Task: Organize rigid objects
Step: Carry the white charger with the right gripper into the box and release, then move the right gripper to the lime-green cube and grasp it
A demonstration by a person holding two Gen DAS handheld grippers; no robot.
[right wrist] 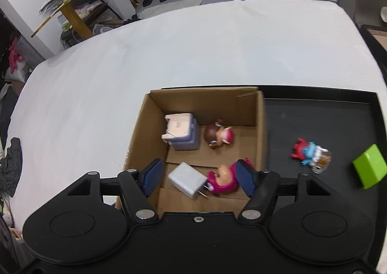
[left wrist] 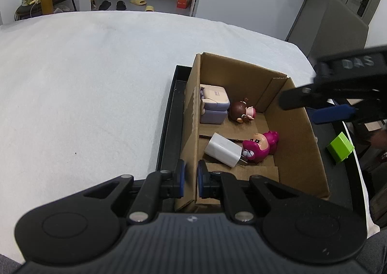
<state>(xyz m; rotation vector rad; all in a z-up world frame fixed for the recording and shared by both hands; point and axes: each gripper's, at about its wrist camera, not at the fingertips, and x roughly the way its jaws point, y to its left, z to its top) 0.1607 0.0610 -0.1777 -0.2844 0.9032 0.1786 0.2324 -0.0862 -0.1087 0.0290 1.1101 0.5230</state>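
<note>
We see the left gripper (left wrist: 191, 177), jaws pinching the cardboard box (left wrist: 295, 143) wall. The right gripper (right wrist: 198, 174) hangs spread above the white charger (right wrist: 187, 179) and pink figurine (right wrist: 223, 180) inside.

The right gripper (left wrist: 321, 107) is blurry and runs off the left wrist view's right edge. The box (left wrist: 297, 128) hides most of the black tray (left wrist: 169, 128) there, and the near wall's bottom sits behind the left gripper (left wrist: 191, 177). The green block (right wrist: 370, 166) is smeared in the right wrist view.
</note>
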